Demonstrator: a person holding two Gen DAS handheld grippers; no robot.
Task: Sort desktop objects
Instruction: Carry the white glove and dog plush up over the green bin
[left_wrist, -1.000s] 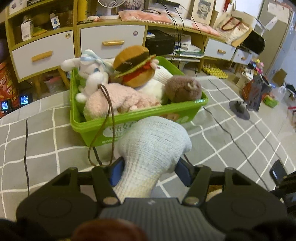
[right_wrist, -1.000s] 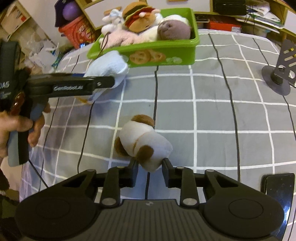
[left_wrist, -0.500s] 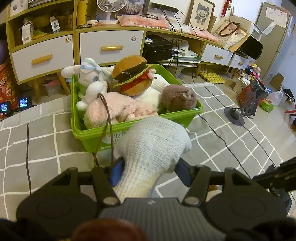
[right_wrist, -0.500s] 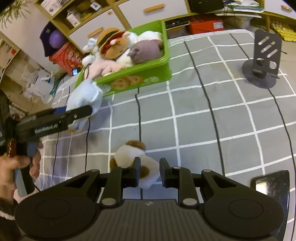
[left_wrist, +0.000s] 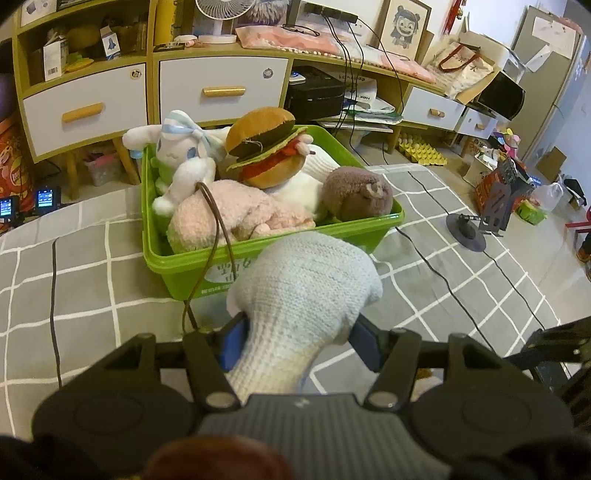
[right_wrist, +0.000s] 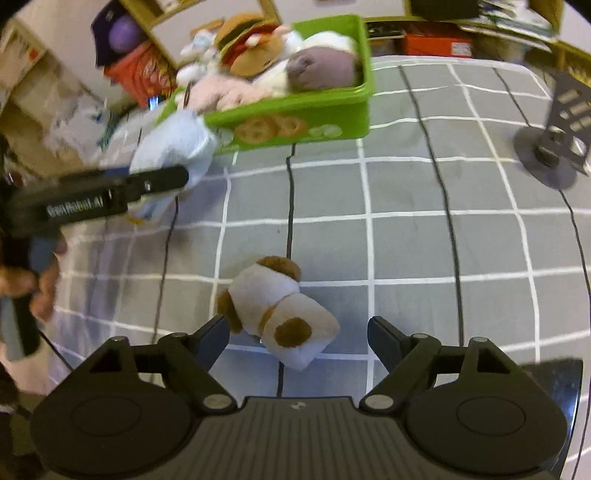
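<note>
My left gripper (left_wrist: 299, 330) is shut on a pale blue knitted plush (left_wrist: 303, 295) and holds it just in front of the green bin (left_wrist: 184, 269). The bin holds several plush toys, among them a burger plush (left_wrist: 264, 147) and a brown round plush (left_wrist: 356, 194). In the right wrist view the left gripper (right_wrist: 162, 181) and its blue plush (right_wrist: 173, 142) are beside the bin's (right_wrist: 332, 110) near left corner. My right gripper (right_wrist: 299, 332) is open, its jaws wide on either side of a white and brown dog plush (right_wrist: 277, 314) lying on the grey checked cloth.
A black metal stand (right_wrist: 554, 147) is at the right on the cloth (right_wrist: 406, 240). Black cables (right_wrist: 443, 203) run across it. A dark flat object (right_wrist: 565, 387) lies at the near right edge. Cabinets with drawers (left_wrist: 221, 92) stand behind the bin.
My right gripper has opened from shut and now brackets the dog plush. The left gripper with the blue plush has moved closer to the bin.
</note>
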